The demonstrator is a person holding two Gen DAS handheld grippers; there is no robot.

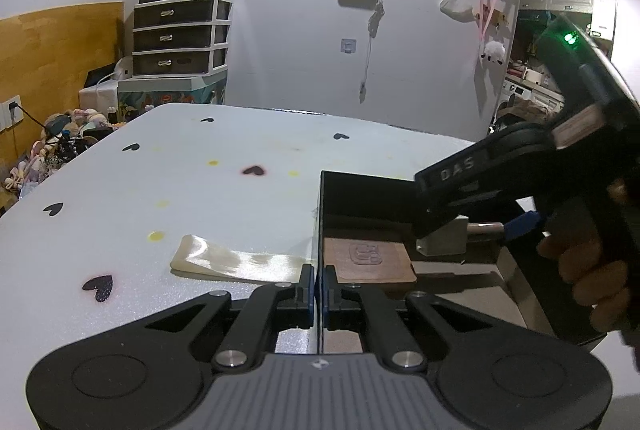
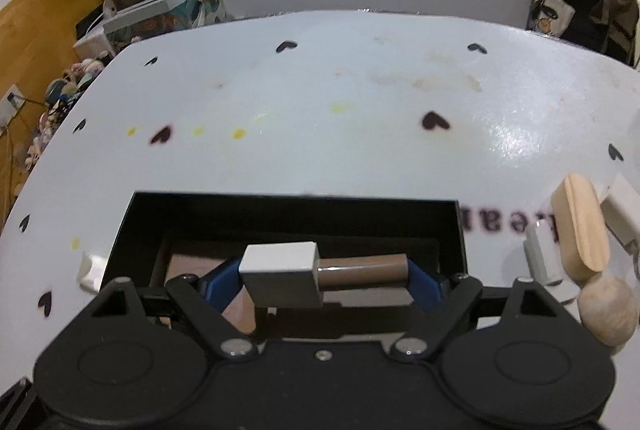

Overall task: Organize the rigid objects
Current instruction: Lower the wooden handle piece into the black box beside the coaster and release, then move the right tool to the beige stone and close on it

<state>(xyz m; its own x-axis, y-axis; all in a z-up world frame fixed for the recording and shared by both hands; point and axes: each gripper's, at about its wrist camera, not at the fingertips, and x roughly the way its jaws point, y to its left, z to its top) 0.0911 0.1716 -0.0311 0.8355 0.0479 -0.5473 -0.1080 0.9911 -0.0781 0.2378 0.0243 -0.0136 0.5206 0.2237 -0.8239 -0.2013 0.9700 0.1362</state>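
Observation:
An open black box [image 2: 280, 207] stands on the white table, with a flat brown embossed tile [image 1: 368, 262] lying inside it. My left gripper [image 1: 318, 294] is shut on the box's thin left wall [image 1: 320, 213]. My right gripper [image 2: 324, 282] hangs over the box, tilted downward. Its blue pads [image 2: 420, 280] are shut endwise on a white block with a brown cylinder handle [image 2: 360, 268]. In the left wrist view that same block and handle [image 1: 444, 240] hover just above the tile, carried by the right gripper [image 1: 468, 234] in a person's hand [image 1: 580, 270].
A cream flat piece [image 1: 236, 264] lies on the table [image 2: 320, 101] just left of the box. Right of the box sit an oval wooden piece [image 2: 584, 230], a wooden ball [image 2: 608, 314] and white blocks [image 2: 540, 258]. Drawers and clutter stand beyond the table's left edge.

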